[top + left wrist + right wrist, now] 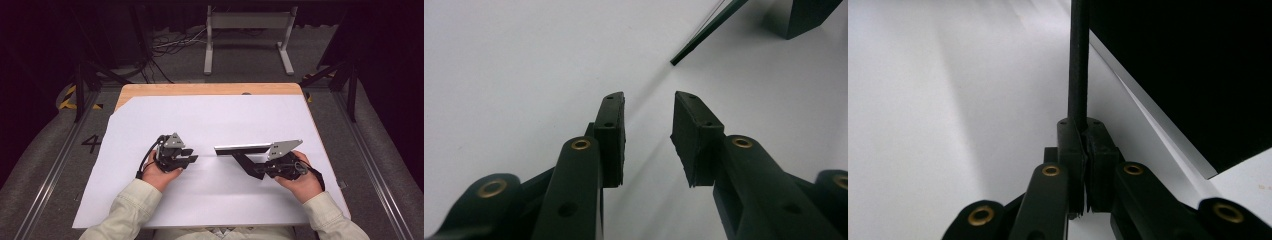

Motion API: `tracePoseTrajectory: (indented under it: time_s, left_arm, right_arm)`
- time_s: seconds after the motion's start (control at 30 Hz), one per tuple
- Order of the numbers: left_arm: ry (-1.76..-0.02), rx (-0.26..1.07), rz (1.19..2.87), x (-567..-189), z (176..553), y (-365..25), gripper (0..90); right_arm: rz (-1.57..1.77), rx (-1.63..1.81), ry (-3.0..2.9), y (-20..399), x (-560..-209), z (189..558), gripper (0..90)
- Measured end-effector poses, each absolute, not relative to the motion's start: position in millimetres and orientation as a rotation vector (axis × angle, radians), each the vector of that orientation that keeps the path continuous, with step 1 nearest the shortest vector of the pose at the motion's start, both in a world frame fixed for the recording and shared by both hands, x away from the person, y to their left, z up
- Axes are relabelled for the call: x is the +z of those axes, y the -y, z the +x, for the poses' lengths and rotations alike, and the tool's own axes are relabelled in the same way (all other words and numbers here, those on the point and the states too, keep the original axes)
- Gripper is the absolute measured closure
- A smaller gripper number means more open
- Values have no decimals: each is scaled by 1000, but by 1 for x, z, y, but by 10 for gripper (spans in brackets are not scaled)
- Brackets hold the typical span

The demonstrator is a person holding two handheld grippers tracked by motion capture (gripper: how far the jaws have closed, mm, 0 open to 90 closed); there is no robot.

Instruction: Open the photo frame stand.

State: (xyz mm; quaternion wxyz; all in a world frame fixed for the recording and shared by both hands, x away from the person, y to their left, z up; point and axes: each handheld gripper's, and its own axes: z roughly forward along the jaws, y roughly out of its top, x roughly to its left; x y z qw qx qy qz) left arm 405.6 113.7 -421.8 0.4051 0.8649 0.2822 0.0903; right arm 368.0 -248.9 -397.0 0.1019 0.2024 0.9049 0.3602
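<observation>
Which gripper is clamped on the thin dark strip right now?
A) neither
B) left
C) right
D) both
C: in the right gripper view the right gripper has its jaws shut on the thin dark strip, while in the left gripper view the left gripper has its jaws apart over the white sheet, with nothing between them.

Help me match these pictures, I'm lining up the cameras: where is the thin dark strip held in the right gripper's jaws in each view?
High view: the thin dark strip lies level, just right of centre, held by the right gripper.
Left gripper view: its end slants in at the upper right, beyond the open jaws.
Right gripper view: it rises straight up from the shut jaws, at centre.
Shared landmark: the white sheet beneath it.
</observation>
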Motion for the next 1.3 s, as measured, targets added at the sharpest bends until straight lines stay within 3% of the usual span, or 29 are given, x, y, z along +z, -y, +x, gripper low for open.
tracePoseTrajectory:
  time_s: [1.03,1.3]
  left_arm:
    - [-699,235,2190,-422,408,-108,668]
    - [-698,242,2163,-423,414,-106,731]
  right_arm:
    - [692,1073,-2625,258,-392,364,797]
    - [728,1103,-2577,272,-386,358,790]
